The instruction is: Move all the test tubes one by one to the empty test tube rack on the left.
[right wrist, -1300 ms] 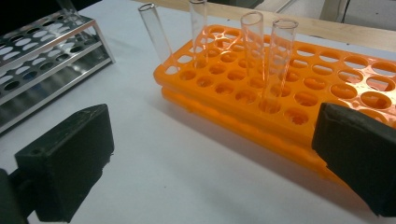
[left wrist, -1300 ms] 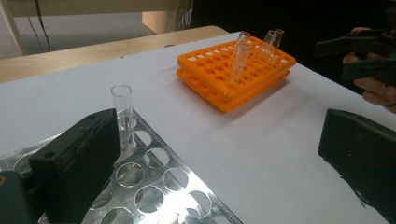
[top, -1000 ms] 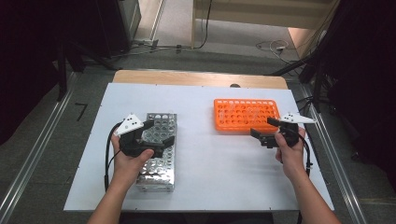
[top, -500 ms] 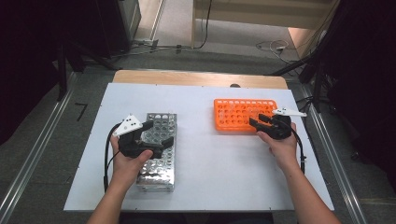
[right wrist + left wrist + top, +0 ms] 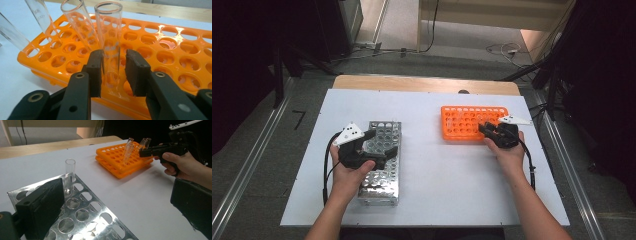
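Note:
An orange tube rack (image 5: 467, 122) (image 5: 175, 50) lies at the right of the white table and holds several clear glass tubes. My right gripper (image 5: 484, 129) (image 5: 113, 56) is at its near right corner, with the jaws on either side of one upright tube (image 5: 110, 37). They have just been closing; the left pad meets the glass and a thin gap shows at the right pad. In the left gripper view, the right gripper (image 5: 143, 152) reaches the tubes. My left gripper (image 5: 382, 142) (image 5: 117, 192) hangs open over a metal rack (image 5: 379, 185) (image 5: 82, 212) with one tube (image 5: 70, 173) in it.
Two more tubes (image 5: 75, 22) (image 5: 42, 17) lean in the orange rack just left of the flanked one. The white tabletop (image 5: 437, 190) has bare room between the two racks. A wooden strip (image 5: 427, 84) runs along the far edge, and metal rails (image 5: 252, 165) flank the table.
The right hand has moved left and down to the orange rack, and its jaws have narrowed from wide open to close around a tube. The left hand has stayed over the metal rack.

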